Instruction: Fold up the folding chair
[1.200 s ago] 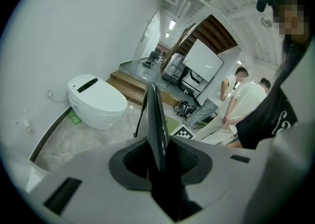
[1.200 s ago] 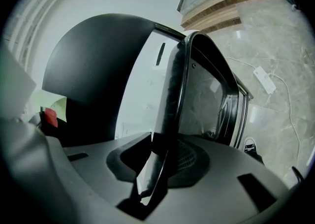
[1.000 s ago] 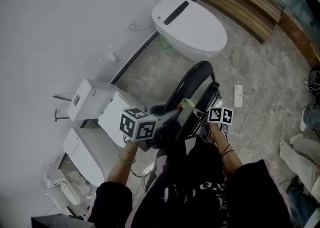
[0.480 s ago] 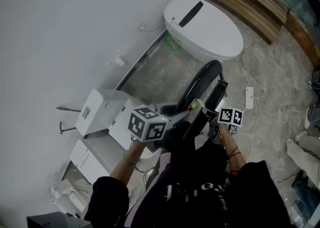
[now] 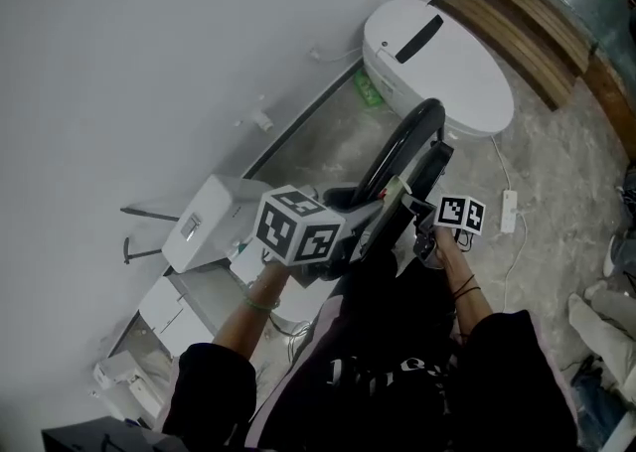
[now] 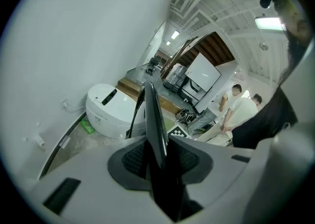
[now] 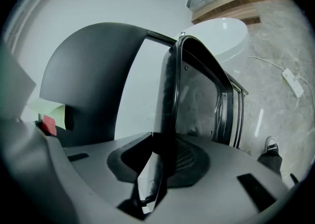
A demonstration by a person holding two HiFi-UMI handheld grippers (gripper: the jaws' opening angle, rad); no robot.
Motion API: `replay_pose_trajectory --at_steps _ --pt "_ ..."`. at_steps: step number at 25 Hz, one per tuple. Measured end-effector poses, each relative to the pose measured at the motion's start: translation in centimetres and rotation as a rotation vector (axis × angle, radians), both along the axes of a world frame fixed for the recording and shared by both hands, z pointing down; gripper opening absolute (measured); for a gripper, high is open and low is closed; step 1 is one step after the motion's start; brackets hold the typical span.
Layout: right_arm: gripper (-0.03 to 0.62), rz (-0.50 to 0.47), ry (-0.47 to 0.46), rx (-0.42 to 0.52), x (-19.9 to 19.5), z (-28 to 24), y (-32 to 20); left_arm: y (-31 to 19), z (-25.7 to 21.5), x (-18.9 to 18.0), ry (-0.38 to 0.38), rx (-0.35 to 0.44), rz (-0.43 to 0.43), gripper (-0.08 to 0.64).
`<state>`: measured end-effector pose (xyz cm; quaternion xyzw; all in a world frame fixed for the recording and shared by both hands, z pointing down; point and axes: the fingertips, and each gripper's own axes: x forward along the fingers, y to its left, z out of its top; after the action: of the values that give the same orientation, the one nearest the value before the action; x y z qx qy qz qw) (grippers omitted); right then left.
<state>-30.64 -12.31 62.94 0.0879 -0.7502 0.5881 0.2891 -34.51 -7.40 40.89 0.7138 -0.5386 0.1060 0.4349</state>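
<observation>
Black folding chair (image 5: 402, 147) is held up in front of the person, above the grey marbled floor (image 5: 328, 147). It is near the floor's edge along the white wall (image 5: 149, 43), and its curved top bar points toward that edge. Seen from above it is edge-on, its frame and panels lying close together.

A white oval toilet with a closed lid (image 5: 437, 68) stands at the wall edge of the floor, just past the chair's top. A white rectangular box (image 5: 204, 225) lies along the same edge, to the person's left.

The left tongs (image 6: 158, 155) have a thin black edge of the chair between their pads, and the pads lie against it. Their jaws have just been opening slightly. The right tongs (image 7: 165, 156) are clamped on the chair's dark frame.

A white power strip (image 5: 511, 212) lies on the floor beside the toilet, right of the chair.
</observation>
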Motion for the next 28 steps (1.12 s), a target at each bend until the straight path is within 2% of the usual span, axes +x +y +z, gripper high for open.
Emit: replay_pose_trajectory --at_steps 8,16,23,28 --pt "0.091 -0.084 -0.037 -0.013 -9.8 -0.9 0.3 0.7 -1.3 -7.7 -0.069 0.008 -0.102 0.102" --pt "0.092 -0.216 -0.073 -0.039 -19.9 -0.9 -1.3 -1.3 -1.4 -16.0 -0.124 -0.033 -0.224 0.101" --pt "0.092 -0.347 -0.029 -0.071 -26.8 -0.3 -4.0 -4.5 -0.9 -23.0 -0.093 -0.093 -0.371 0.101" --pt "0.091 -0.414 -0.016 -0.077 -31.1 -0.2 -6.5 -7.0 -0.8 -27.4 -0.078 -0.121 -0.446 0.101"
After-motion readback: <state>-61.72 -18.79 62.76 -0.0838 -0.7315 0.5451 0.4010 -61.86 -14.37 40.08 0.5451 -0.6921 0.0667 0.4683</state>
